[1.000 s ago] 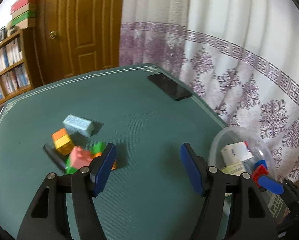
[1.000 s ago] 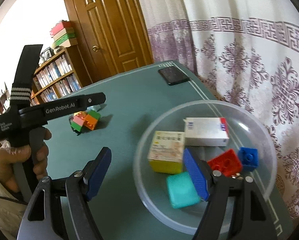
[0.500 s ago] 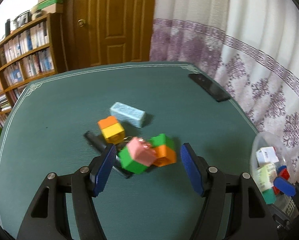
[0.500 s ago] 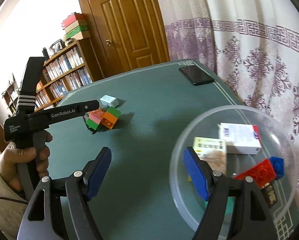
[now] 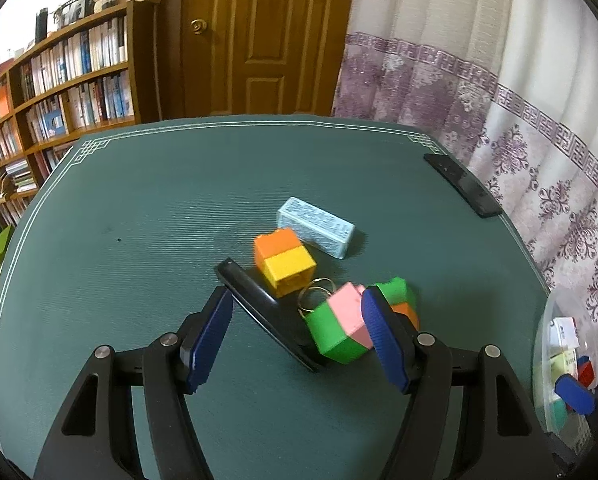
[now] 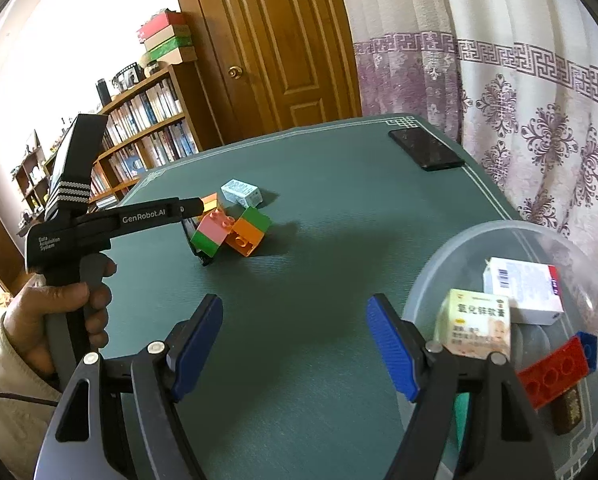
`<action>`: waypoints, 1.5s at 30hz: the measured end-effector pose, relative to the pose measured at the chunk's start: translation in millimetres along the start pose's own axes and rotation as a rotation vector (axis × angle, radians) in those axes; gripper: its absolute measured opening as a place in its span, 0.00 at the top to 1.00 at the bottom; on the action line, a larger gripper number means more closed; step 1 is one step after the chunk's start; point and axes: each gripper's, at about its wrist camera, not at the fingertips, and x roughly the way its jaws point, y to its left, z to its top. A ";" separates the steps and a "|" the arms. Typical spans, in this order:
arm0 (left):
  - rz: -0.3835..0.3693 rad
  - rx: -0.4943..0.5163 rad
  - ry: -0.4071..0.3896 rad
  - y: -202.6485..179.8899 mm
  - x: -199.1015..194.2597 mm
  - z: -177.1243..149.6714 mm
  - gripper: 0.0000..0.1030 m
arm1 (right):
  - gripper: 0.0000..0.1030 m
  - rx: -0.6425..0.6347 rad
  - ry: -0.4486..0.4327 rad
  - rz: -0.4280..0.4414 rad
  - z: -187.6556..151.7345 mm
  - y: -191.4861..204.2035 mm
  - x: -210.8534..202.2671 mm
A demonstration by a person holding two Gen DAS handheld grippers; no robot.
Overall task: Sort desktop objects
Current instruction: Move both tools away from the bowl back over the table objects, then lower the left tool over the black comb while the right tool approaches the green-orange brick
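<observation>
1. Dark green ribbed table mat (image 5: 147, 208) with a white border, in a room with a bookshelf, a wooden door and patterned curtains. I am clearing loose objects off it.
2. Pink-and-green plastic building block (image 5: 341, 330), lying tilted on the mat between the fingers of my left gripper (image 5: 297, 340). I judge it the next item to sort. The jaws stand apart; the right blue pad looks close to or against the block, the left pad well clear.
3. Green-and-orange block (image 6: 248, 230), touching the pink-and-green one on its far side.
4. Long black flat object (image 5: 265, 312) with metal key rings (image 5: 317, 294), lying partly under the pink-and-green block. Likely to be dragged along if I close carelessly.
5. Orange-and-yellow block (image 5: 285, 260) and pale blue printed box (image 5: 317, 226), just beyond, untouched.
6. Clear plastic bowl (image 6: 451, 264), near right of the mat. It holds two medicine cartons, a red brick and a blue brick, so I take it as the destination.
7. Right gripper (image 6: 295, 346), jaws apart and empty, hovering beside the bowl.
8. Black phone (image 6: 425, 148), far right edge.
</observation>
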 end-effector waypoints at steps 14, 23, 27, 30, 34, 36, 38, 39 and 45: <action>0.015 -0.059 0.052 19.3 35.5 4.0 0.32 | 0.24 -0.010 0.038 0.007 3.6 11.0 23.3; 0.022 -0.089 0.080 30.9 49.8 -1.5 0.32 | 0.24 -0.018 0.048 0.011 7.8 17.5 33.1; 0.015 -0.102 0.084 35.5 52.0 -3.1 0.32 | 0.24 -0.018 0.048 0.011 8.4 18.5 34.3; 0.010 -0.103 0.081 35.7 52.2 -3.8 0.32 | 0.24 -0.020 0.053 0.011 9.9 20.3 36.9; 0.011 -0.097 0.076 34.1 52.8 -5.4 0.32 | 0.24 -0.023 0.060 0.010 10.2 24.6 43.1; 0.013 -0.092 0.073 33.2 54.5 -4.8 0.32 | 0.24 -0.024 0.063 0.009 10.5 26.3 45.9; 0.021 -0.077 0.069 30.8 55.5 -4.6 0.32 | 0.24 -0.024 0.067 0.008 10.4 28.0 48.9; 0.022 -0.069 0.065 29.7 55.6 -4.8 0.32 | 0.24 -0.024 0.067 0.008 9.6 28.7 49.5; 0.001 -0.063 0.076 36.4 52.3 -5.0 0.32 | 0.24 -0.026 0.075 0.004 8.1 31.9 51.9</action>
